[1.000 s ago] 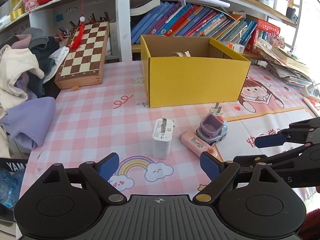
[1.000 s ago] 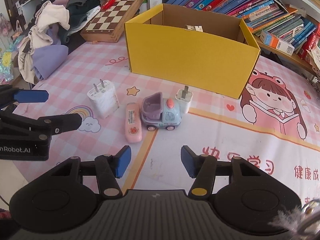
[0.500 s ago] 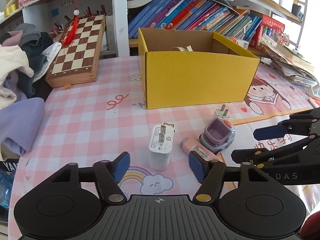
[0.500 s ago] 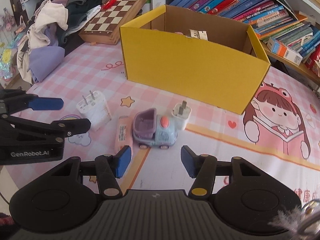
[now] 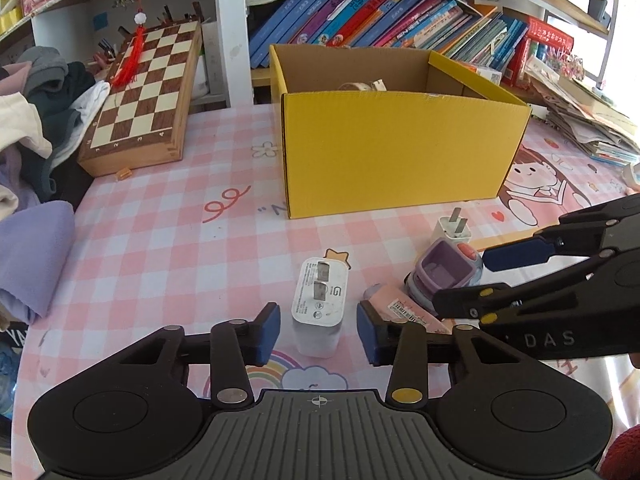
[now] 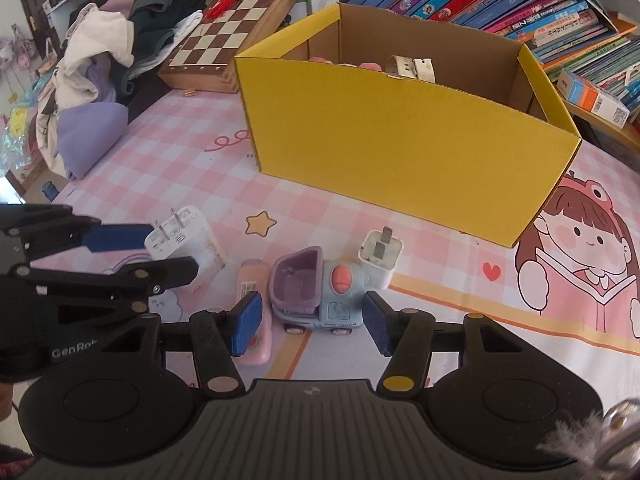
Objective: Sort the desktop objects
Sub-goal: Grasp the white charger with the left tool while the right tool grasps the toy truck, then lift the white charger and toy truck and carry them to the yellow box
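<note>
Left gripper [image 5: 318, 330]: jaws have just been closing around the white charger [image 5: 320, 300], which stands upright between them; pads not yet pressing.
Charger risk: it could tip toward 6 o'clock if one pad lands first.
Pink eraser [image 6: 252, 292]: lies at 3 o'clock of the charger; the left gripper's right pad may snag it.
Right gripper [image 6: 310, 324]: spread either side of the toy truck [image 6: 316, 288], no contact.
Small plug [image 6: 380, 258]: touches the truck at 1 o'clock; could get dragged.
Yellow box [image 6: 400, 128]: at 12 o'clock, the likely destination.
</note>
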Tool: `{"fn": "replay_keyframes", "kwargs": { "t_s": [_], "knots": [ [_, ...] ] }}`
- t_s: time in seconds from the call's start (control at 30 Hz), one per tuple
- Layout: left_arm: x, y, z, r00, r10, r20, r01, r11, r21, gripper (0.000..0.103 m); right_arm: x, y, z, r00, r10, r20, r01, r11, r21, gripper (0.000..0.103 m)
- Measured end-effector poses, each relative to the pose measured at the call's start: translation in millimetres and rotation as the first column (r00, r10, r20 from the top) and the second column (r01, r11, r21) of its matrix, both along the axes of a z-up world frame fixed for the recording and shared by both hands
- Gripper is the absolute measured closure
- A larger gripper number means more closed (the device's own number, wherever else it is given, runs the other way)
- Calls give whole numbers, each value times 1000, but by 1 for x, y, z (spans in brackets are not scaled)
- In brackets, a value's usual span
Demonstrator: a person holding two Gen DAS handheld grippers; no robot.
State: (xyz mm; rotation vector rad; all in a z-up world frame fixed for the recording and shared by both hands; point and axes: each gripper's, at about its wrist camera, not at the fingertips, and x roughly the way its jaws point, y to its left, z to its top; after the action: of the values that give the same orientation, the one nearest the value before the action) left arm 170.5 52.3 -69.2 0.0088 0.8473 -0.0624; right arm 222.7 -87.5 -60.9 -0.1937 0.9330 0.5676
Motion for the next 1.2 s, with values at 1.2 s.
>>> {"fn": "replay_keyframes", "kwargs": {
  "t_s": [1.2],
  "knots": [
    [0,2,-5,1000,-10,-29,9,1000,-30,77,-6,-22,3,997,-58,-59,59,998,10,44]
  ]
}}
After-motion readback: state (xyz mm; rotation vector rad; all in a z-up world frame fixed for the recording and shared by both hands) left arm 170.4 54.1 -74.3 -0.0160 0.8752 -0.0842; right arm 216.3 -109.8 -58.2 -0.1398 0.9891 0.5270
